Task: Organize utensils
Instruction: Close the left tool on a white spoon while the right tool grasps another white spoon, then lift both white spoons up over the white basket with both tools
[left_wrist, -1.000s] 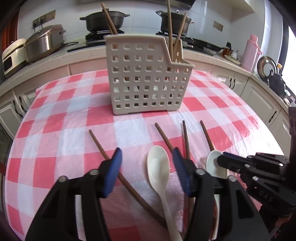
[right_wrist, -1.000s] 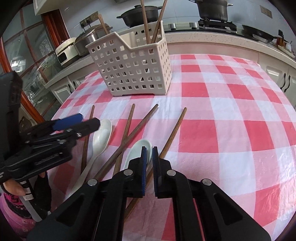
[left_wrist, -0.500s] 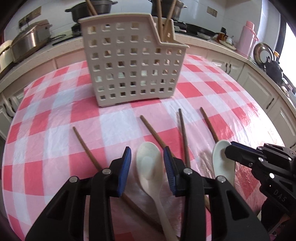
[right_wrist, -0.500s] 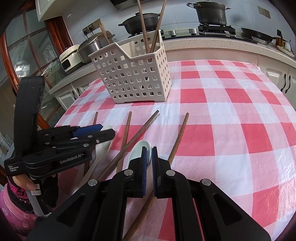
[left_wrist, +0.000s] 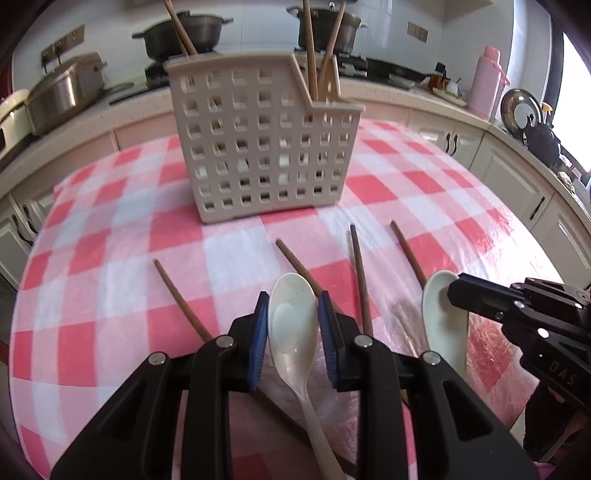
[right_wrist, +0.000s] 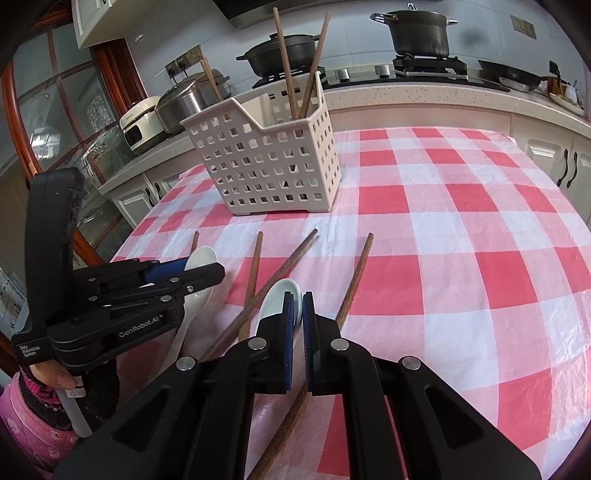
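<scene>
Cream spoon (left_wrist: 293, 325) lies bowl-up on the checked cloth (left_wrist: 122, 236), bowl toward the basket (left_wrist: 264, 147), handle running back under the left gripper (left_wrist: 293, 325). Left fingers (left_wrist: 258, 332) sit either side of the spoon bowl, blue pads right at its edges; whether they actually press it, cannot tell. Gap is only as wide as the bowl. From the right wrist view same gripper (right_wrist: 192, 267) is low over that spoon (right_wrist: 199, 258), bowl poking out ahead of the tips.

Second spoon (left_wrist: 441, 317), pale, lies near the first on its right side, bowl-up, beside the right gripper (left_wrist: 458, 293). In the right wrist view right gripper (right_wrist: 298, 299) is almost closed, thin slit between the pads, nothing between them; pale spoon (right_wrist: 277, 295) sits just ahead of and under its left finger (right_wrist: 286, 332).

Four loose chopsticks on the cloth: one (left_wrist: 181, 295) left of the cream spoon, one (left_wrist: 299, 264) passing under its bowl, one (left_wrist: 360, 273) between the spoons, one (left_wrist: 408, 251) running to the pale spoon. Right view shows two (right_wrist: 255, 266) (right_wrist: 284, 258) crossing near the pale spoon, and one (right_wrist: 354, 273) running under the right gripper.

Basket is white, perforated, upright on the cloth beyond the utensils, chopsticks (left_wrist: 314, 51) standing in it, well apart from both spoons. Pots (right_wrist: 417, 33) on the stove behind, rice cooker (right_wrist: 188, 99) on the counter, pink flask (left_wrist: 487, 81) far right
</scene>
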